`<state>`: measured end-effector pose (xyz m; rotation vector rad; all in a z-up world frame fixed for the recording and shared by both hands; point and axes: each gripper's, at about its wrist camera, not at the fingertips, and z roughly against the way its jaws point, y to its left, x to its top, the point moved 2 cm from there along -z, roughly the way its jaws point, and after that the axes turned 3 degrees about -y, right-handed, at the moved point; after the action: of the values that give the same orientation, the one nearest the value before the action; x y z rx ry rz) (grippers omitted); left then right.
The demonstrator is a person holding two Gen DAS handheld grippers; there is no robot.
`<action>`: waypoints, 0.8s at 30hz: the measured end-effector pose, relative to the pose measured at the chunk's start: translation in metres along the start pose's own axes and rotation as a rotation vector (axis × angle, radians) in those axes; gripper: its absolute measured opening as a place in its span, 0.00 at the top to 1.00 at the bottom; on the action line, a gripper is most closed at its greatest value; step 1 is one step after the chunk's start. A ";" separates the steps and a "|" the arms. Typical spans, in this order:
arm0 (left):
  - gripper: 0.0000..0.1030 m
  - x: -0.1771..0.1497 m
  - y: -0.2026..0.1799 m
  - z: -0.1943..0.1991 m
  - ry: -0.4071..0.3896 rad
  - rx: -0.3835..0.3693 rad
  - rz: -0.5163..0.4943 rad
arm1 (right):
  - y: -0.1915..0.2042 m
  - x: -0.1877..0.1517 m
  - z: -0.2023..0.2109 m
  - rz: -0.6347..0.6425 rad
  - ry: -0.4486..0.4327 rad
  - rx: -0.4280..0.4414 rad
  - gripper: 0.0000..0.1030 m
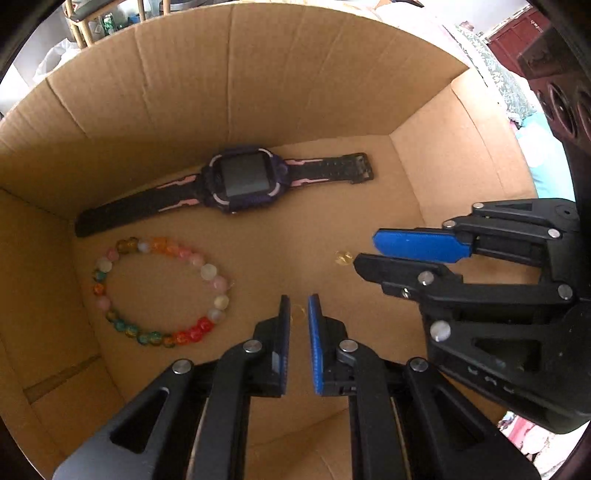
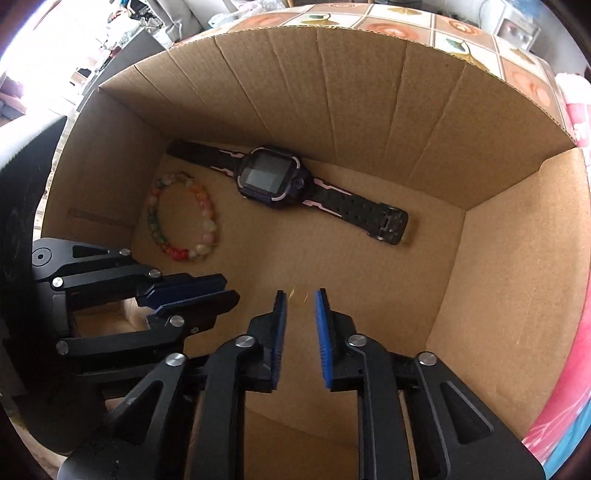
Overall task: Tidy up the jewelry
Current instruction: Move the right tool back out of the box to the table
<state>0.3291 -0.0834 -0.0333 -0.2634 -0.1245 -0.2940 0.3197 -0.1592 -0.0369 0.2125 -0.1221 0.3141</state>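
Note:
An open cardboard box holds a black and pink smartwatch laid flat and a multicoloured bead bracelet. Both grippers point down into it, side by side. My left gripper shows a narrow gap. A tiny yellow translucent piece lies within that gap at the tips, and the pads do not visibly press it. My right gripper stands open, with blurred yellow specks between its tips. A second small yellow piece sits just off its fingertips.
The box walls rise close on every side. Bare cardboard floor lies to the right of the grippers. Outside the box are a patterned tablecloth, a pink cloth and dark red furniture.

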 end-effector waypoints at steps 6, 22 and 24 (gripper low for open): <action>0.72 -0.006 -0.001 0.014 -0.054 0.001 -0.014 | 0.002 -0.010 0.035 0.009 -0.111 -0.031 0.73; 0.24 -0.169 -0.026 0.190 -0.602 -0.128 -0.199 | 0.048 -0.192 0.220 0.116 -0.776 0.049 0.40; 0.21 -0.205 -0.016 0.186 -0.642 -0.102 -0.168 | 0.056 -0.222 0.205 0.119 -0.811 0.032 0.39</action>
<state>0.1143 0.0077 0.1159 -0.4434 -0.7694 -0.3752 0.0747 -0.2183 0.1392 0.3565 -0.9340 0.3331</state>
